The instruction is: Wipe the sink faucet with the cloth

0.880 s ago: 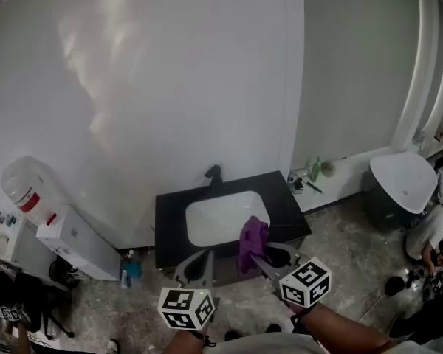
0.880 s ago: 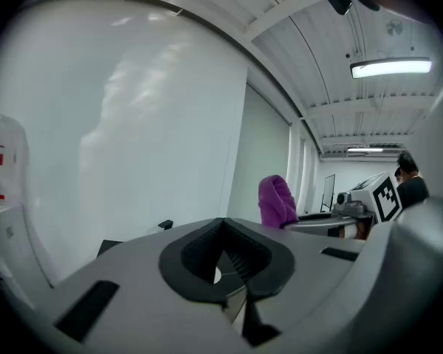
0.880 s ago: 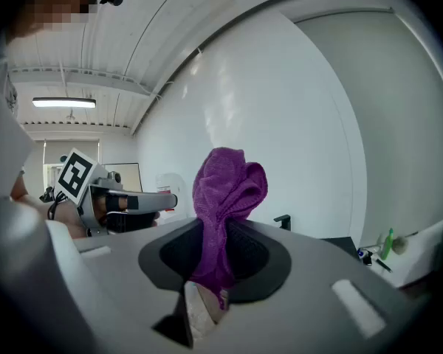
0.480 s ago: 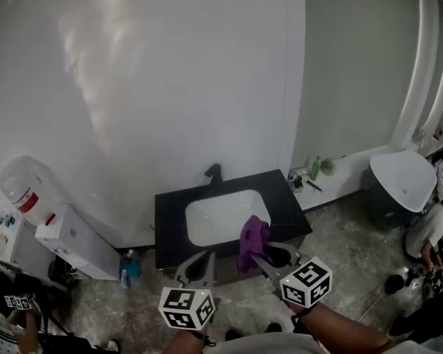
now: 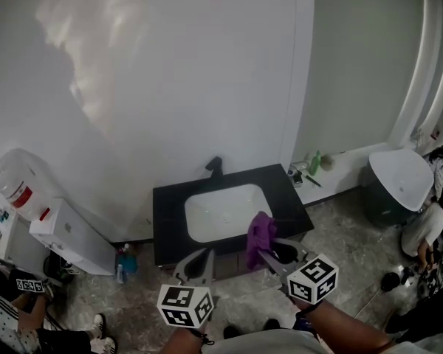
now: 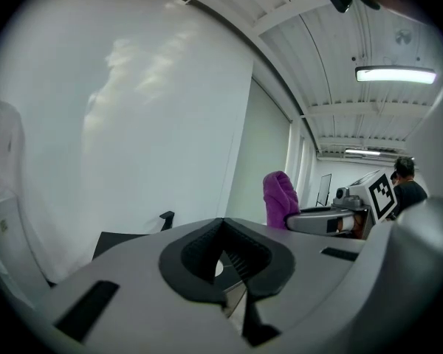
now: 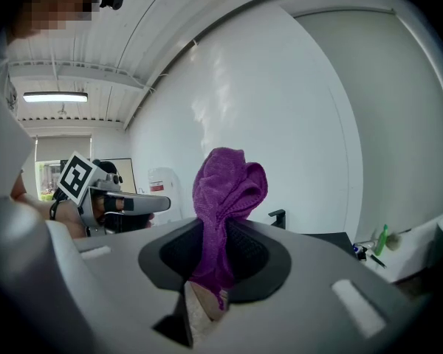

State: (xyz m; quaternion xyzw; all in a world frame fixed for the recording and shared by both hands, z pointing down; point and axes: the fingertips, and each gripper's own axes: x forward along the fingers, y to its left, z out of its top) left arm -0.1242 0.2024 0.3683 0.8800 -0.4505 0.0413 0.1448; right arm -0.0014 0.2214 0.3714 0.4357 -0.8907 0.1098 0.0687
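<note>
A black sink counter (image 5: 166, 220) with a white basin (image 5: 223, 212) stands against the white wall, and a black faucet (image 5: 215, 165) rises at its back edge. My right gripper (image 5: 264, 251) hovers at the counter's front right edge, shut on a bunched purple cloth (image 5: 261, 234) that sticks up from its jaws. In the right gripper view the cloth (image 7: 227, 194) fills the jaws, with the faucet (image 7: 278, 217) small beyond it. My left gripper (image 5: 199, 262) hangs in front of the counter, shut and holding nothing. The left gripper view shows the faucet (image 6: 166, 218) far off.
A water dispenser (image 5: 16, 181) and a white cabinet (image 5: 66, 234) stand to the left. Small bottles (image 5: 314, 163) sit on a ledge right of the counter. A white round tub (image 5: 400, 177) is at the far right. People stand at the lower left and right edges.
Both grippers hold nearly the same pose; the right one has drifted slightly right with the cloth. A person has come further into view at the lower left.
</note>
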